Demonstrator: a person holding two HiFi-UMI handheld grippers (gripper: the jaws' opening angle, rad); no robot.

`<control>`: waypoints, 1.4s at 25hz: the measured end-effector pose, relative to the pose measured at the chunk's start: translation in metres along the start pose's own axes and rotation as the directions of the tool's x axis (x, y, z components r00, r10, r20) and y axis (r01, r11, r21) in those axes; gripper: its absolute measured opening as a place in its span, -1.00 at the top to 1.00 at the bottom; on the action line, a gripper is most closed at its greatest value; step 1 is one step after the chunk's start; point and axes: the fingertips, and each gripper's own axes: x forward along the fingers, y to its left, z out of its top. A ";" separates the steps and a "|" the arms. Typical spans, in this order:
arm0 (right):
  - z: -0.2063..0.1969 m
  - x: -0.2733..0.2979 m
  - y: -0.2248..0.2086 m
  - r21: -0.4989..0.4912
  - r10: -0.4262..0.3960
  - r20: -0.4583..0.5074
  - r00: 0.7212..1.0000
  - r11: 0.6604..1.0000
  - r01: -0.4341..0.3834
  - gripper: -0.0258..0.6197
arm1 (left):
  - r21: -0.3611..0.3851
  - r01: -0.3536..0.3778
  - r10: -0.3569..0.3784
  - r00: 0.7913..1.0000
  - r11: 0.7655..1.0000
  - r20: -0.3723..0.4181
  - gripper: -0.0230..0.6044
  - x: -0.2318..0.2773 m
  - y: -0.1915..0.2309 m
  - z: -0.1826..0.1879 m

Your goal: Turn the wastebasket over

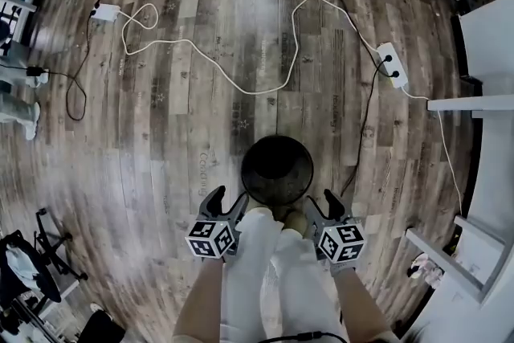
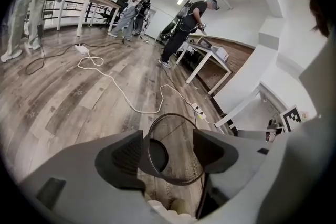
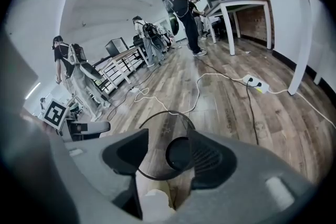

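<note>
No wording can be read; faint marks on the floor planks (image 1: 210, 162) may be print, too blurred.

The wastebasket (image 1: 277, 169) is black, and its wall is a fine mesh. The floor (image 1: 185, 116) is wood-grain plank in mixed grey and brown, with faint pale print. A white cable (image 1: 233, 83) loops across it, the power strip (image 1: 393, 64) is white, and another cable (image 1: 365, 123) is black. The left gripper (image 1: 229, 201) and right gripper (image 1: 320, 202) have dark grey jaws, and their cubes bear black-and-white square markers. The trousers (image 1: 273, 269) are white. The shelf (image 1: 470, 103) is white.
</note>
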 end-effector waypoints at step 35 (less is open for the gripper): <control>-0.067 0.143 -0.080 -0.008 -0.179 -0.113 0.977 0.984 0.179 0.84 | -0.005 -0.072 0.070 0.976 0.997 -0.206 0.65 0.138 0.068 -0.072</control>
